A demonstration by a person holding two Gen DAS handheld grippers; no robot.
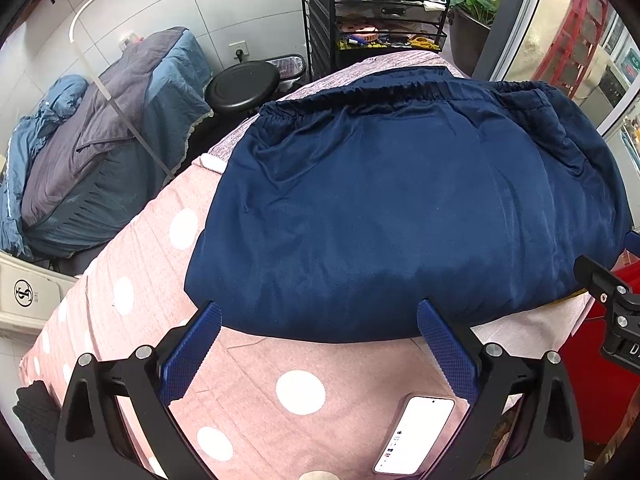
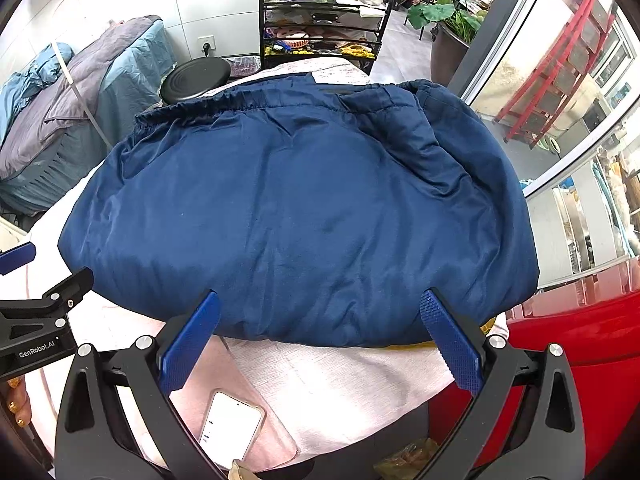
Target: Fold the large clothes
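Both grippers, left (image 1: 318, 322) and right (image 2: 320, 312), hover with fingers wide, empty, at the near edge of the folded navy satin garment (image 2: 296, 216); next, grasp that edge.

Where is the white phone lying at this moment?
The phone lies on the pink dotted cover, near the table's front edge, in front of the navy garment; in the right wrist view it appears bottom left.
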